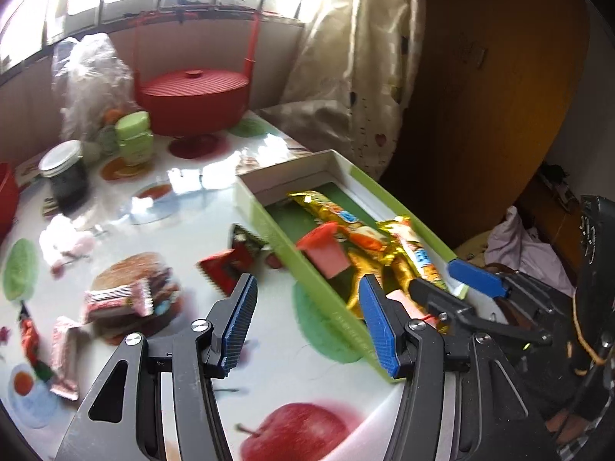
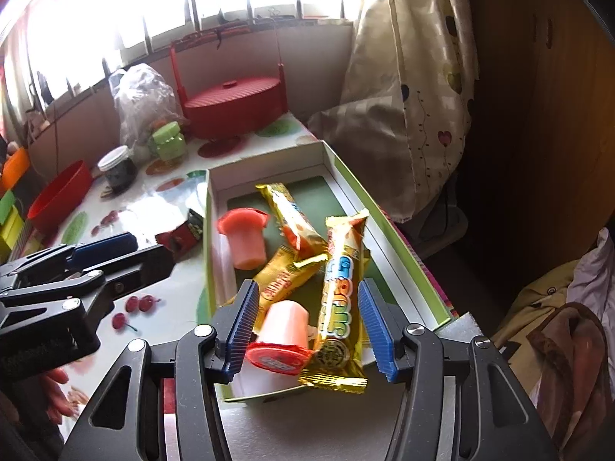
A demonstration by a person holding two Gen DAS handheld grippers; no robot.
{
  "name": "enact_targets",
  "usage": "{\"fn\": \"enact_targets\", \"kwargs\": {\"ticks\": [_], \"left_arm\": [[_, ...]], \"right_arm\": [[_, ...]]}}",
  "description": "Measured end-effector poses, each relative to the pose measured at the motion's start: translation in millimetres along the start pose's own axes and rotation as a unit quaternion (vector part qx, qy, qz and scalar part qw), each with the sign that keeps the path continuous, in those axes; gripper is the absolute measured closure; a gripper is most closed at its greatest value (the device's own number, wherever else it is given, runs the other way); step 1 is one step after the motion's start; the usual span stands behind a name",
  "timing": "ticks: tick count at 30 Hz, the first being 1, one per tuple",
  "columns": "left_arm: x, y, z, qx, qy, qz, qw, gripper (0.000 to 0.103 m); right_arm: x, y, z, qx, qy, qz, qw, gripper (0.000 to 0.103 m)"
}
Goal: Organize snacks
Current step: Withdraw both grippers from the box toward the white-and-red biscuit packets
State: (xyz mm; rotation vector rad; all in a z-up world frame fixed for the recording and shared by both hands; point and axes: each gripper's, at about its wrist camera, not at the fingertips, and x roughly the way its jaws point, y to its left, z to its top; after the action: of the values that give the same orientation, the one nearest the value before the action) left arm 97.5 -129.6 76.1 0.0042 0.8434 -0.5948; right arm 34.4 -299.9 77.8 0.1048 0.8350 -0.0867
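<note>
On my fruit-printed glossy worktop (image 1: pixel 184 188), the green-walled shallow cardboard box (image 2: pixel 209 230) at its right edge already holds gold foil snack bars (image 2: pixel 340 288) and pink jelly cups (image 2: pixel 246 246). Both my left tongs (image 1: pixel 307 322) and right tongs (image 2: pixel 305 326) stand apart, gripping nothing. Next I'd take the pink wrapped wafers (image 1: pixel 119 301) near the front-left edge, pinching across the middle of the pack.

Bright daylight floods through the barred window (image 2: pixel 215 4); a cream curtain (image 2: pixel 415 77) hangs beside a dark wooden wardrobe (image 1: pixel 496 88)

Green box (image 2: pixel 399 242), gold wrappers (image 2: pixel 342 292), pink cups (image 2: pixel 246 246), perhaps red-lidded.
</note>
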Motion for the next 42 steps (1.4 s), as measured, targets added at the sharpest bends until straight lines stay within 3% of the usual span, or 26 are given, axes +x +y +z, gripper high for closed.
{"fn": "enact_targets", "kwargs": {"ticks": [11,25,42], "left_arm": [[-23,48,-18,-0.028,-0.013,0.064,0.9975,0.047],[-37,112,-46,-0.09,-0.008,0.115,0.9892,0.047],[-39,159,-72,-0.127,0.014,0.148,0.9807,0.047]], "right_arm": [[1,27,6,-0.021,-0.009,0.034,0.999,0.05],[32,84,18,-0.063,0.01,0.092,0.994,0.05],[79,163,30,-0.172,0.039,0.193,0.965,0.05]]}}
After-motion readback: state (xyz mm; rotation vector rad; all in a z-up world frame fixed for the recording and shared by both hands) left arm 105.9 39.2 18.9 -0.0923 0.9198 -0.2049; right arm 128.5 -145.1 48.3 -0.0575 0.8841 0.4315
